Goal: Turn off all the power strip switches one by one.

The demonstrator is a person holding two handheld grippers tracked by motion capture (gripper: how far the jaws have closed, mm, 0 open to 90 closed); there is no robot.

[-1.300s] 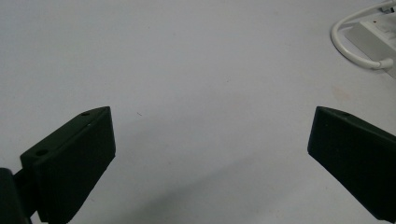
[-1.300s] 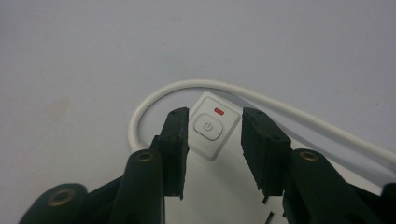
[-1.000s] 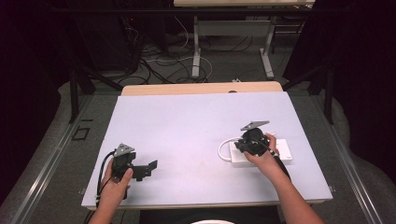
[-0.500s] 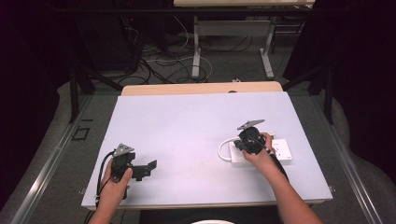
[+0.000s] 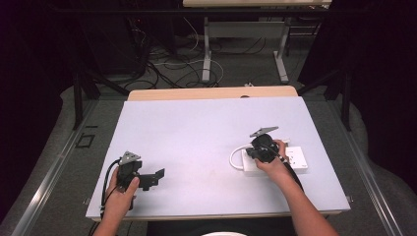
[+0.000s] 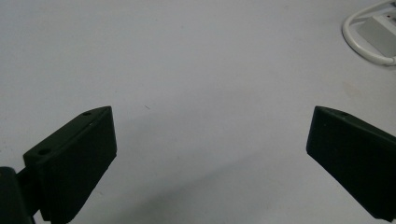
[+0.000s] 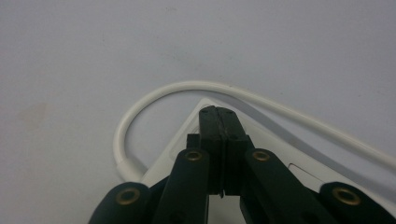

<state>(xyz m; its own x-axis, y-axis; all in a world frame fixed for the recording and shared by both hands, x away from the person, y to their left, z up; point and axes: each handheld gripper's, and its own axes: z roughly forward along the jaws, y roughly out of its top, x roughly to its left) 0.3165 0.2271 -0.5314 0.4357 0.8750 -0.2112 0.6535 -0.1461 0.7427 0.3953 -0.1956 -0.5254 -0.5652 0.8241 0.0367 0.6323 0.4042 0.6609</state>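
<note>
I bring my right gripper (image 7: 218, 114) down over the near corner of the white power strip (image 5: 295, 160), which lies on the right part of the table (image 5: 196, 132). Its jaws have just been closing and now meet with nothing between them, I think to press with one firm tip. The strip's white cable (image 7: 154, 95) loops beside it. My left gripper (image 5: 158, 175) waits well apart, jaws wide over bare table.

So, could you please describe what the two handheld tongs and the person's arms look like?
Both tongs, left and right, are black, each topped by a grey three-cornered plate. A black cable trails from the left one. Their jaws are blocky black wedges on linkage arms with brass-coloured pivot pins. The forearms are bare, with no sleeves in sight.
</note>
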